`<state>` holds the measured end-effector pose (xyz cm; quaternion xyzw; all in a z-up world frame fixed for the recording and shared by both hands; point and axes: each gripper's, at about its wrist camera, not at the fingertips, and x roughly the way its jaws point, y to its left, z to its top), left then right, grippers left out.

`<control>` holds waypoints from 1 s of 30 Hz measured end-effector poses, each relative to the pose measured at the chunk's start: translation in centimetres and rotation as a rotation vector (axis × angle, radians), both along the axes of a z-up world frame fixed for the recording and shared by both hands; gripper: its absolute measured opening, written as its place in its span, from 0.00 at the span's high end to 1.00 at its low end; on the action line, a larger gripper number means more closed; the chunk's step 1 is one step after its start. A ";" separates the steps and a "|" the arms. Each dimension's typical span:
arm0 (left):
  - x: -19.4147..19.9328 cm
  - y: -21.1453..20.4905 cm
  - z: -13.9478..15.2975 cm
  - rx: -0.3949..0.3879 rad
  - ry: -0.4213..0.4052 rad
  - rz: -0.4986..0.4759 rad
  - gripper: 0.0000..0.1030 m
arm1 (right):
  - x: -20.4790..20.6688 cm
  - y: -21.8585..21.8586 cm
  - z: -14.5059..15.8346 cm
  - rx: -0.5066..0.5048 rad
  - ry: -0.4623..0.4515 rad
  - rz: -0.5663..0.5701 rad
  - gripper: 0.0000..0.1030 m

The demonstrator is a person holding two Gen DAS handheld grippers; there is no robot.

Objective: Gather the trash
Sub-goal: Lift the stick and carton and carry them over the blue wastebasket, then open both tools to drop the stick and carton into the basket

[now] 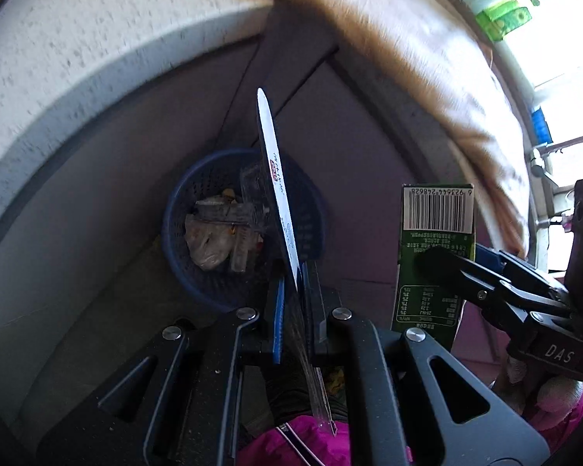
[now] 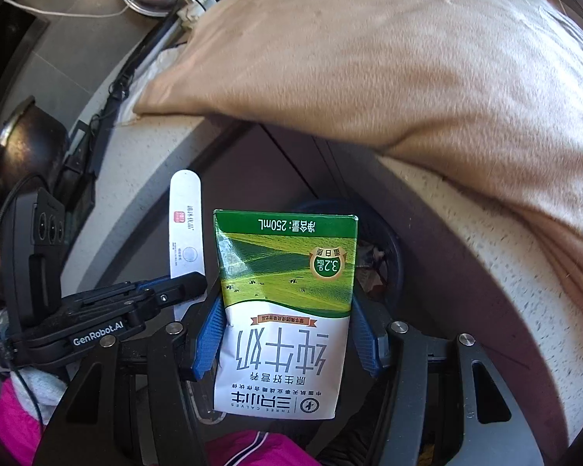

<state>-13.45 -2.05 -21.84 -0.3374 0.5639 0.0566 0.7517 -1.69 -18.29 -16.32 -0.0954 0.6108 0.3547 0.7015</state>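
Trash in hand on both sides. Left gripper (image 1: 291, 303) is pressed together on a thin white card package (image 1: 278, 190), held edge-on and upright, its tip reaching over a blue basket (image 1: 311, 229) on the floor beyond. The basket holds crumpled wrappers (image 1: 213, 233). Right gripper (image 2: 287, 334) pinches a green and white milk carton (image 2: 287, 299) between its blue pads (image 2: 210, 334), carton upside down, just right of the card package. A beige cushion (image 2: 388, 66) overhangs a speckled white ledge (image 1: 77, 58) above.
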 end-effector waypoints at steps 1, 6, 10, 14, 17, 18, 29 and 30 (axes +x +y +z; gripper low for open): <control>0.0 -0.2 -0.5 -0.004 0.010 -0.003 0.94 | -0.2 0.0 -0.4 -0.006 -0.001 0.004 0.45; 0.1 -1.0 -3.2 -0.003 0.061 -0.028 0.94 | -0.6 -0.2 -3.1 -0.051 0.017 -0.010 0.45; 0.7 -1.6 -5.0 -0.002 0.092 -0.044 0.94 | -1.0 -0.4 -4.8 -0.088 0.020 -0.004 0.45; 1.6 -2.0 -6.4 -0.006 0.123 -0.046 0.94 | -1.0 -0.2 -6.3 -0.119 0.012 0.015 0.45; 2.0 -2.1 -7.2 0.000 0.140 -0.051 0.94 | -0.8 -0.2 -7.4 -0.134 0.012 0.016 0.45; 2.2 -2.1 -7.5 0.002 0.144 -0.053 0.94 | -0.7 -0.2 -7.7 -0.137 0.010 0.014 0.45; 3.6 -1.4 -8.8 0.051 0.177 -0.073 0.94 | -0.2 0.6 -9.4 -0.169 -0.017 0.024 0.45; 3.7 -1.4 -8.8 0.057 0.178 -0.076 0.94 | -0.2 0.7 -9.5 -0.171 -0.021 0.027 0.45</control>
